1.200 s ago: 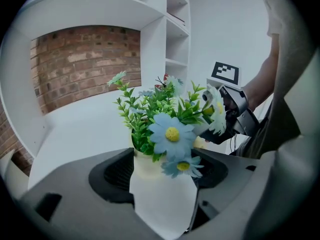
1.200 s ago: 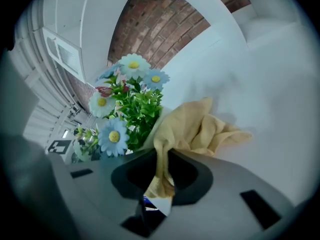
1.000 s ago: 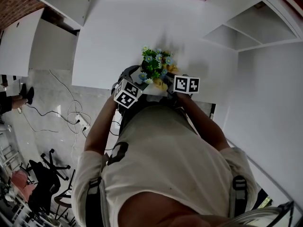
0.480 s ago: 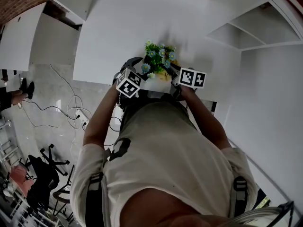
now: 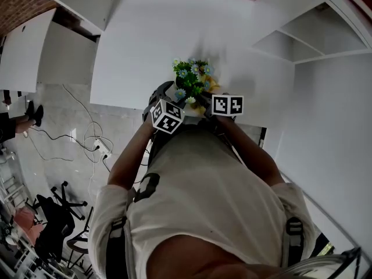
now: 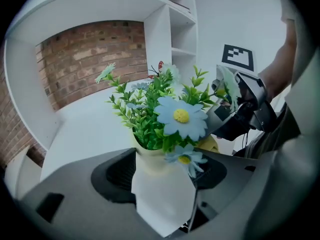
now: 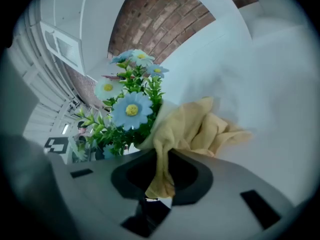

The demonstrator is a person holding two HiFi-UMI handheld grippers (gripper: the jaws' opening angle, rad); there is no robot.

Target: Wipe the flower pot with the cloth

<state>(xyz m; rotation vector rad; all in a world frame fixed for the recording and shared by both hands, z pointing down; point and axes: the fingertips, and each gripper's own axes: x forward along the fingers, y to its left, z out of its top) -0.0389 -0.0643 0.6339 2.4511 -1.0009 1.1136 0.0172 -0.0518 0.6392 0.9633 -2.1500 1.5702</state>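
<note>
A cream flower pot (image 6: pixel 161 191) with green leaves and blue daisies (image 6: pixel 180 118) stands near the front edge of the white table (image 5: pixel 145 45). My left gripper (image 6: pixel 162 184) is shut on the pot's body, which fills the gap between the jaws. My right gripper (image 7: pixel 159 184) is shut on a yellow cloth (image 7: pixel 200 129), whose bunched free part lies against the pot's side below the flowers (image 7: pixel 131 111). In the head view the flowers (image 5: pixel 190 81) sit between both marker cubes, with the left gripper (image 5: pixel 170 110) and right gripper (image 5: pixel 218 108) close on either side. The pot itself is hidden there.
White shelving (image 5: pixel 302 39) rises at the table's right, and a brick wall (image 6: pixel 90 54) stands behind it. The right gripper (image 6: pixel 240 109) shows beyond the flowers in the left gripper view. Cables (image 5: pixel 87 138) and a chair (image 5: pixel 55 214) lie on the floor to the left.
The left marker cube has shifted right, closer to the flowers, and turned a little. The right cube moved slightly out and came back. Both grips are unchanged.
</note>
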